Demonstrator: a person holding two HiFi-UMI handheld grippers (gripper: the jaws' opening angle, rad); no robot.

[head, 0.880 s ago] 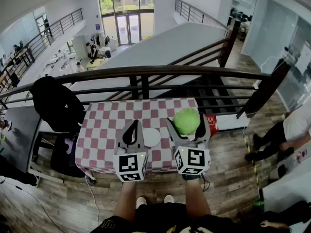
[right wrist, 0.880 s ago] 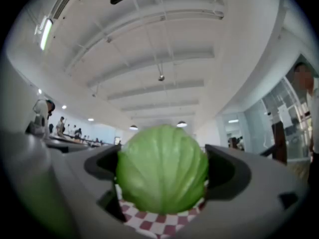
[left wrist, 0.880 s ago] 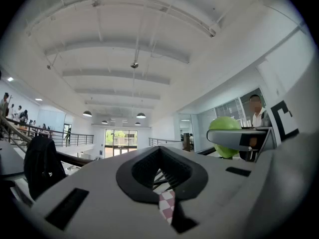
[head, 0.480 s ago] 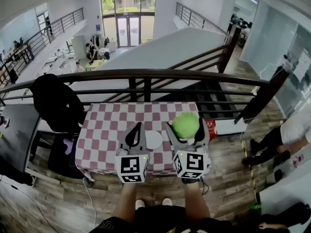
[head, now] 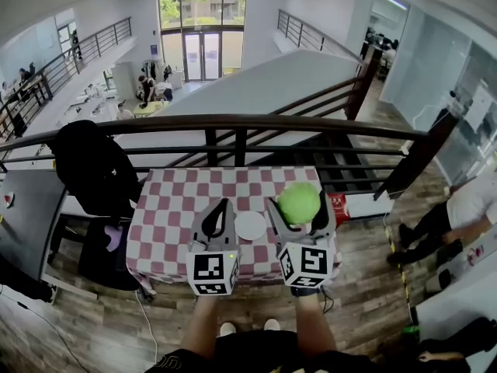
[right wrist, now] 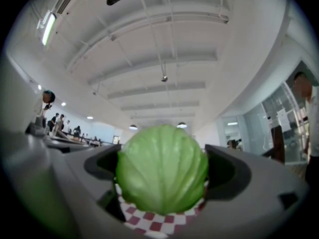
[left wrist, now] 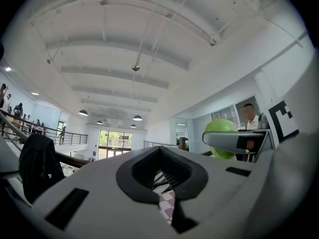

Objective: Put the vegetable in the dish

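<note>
Head view: right tongs (head: 301,205) pinch cabbage (head: 298,199) by table (head: 177,200) edge; left tongs (head: 224,203) closed beside dish (head: 250,225).

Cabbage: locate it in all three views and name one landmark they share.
Head view: cabbage right of centre, held in the right hand-held gripper, just right of the dish.
Left gripper view: cabbage at the right, mid-height, partly behind a jaw.
Right gripper view: cabbage low centre, between the jaws.
Shared landmark: the checkered tablecloth.
</note>
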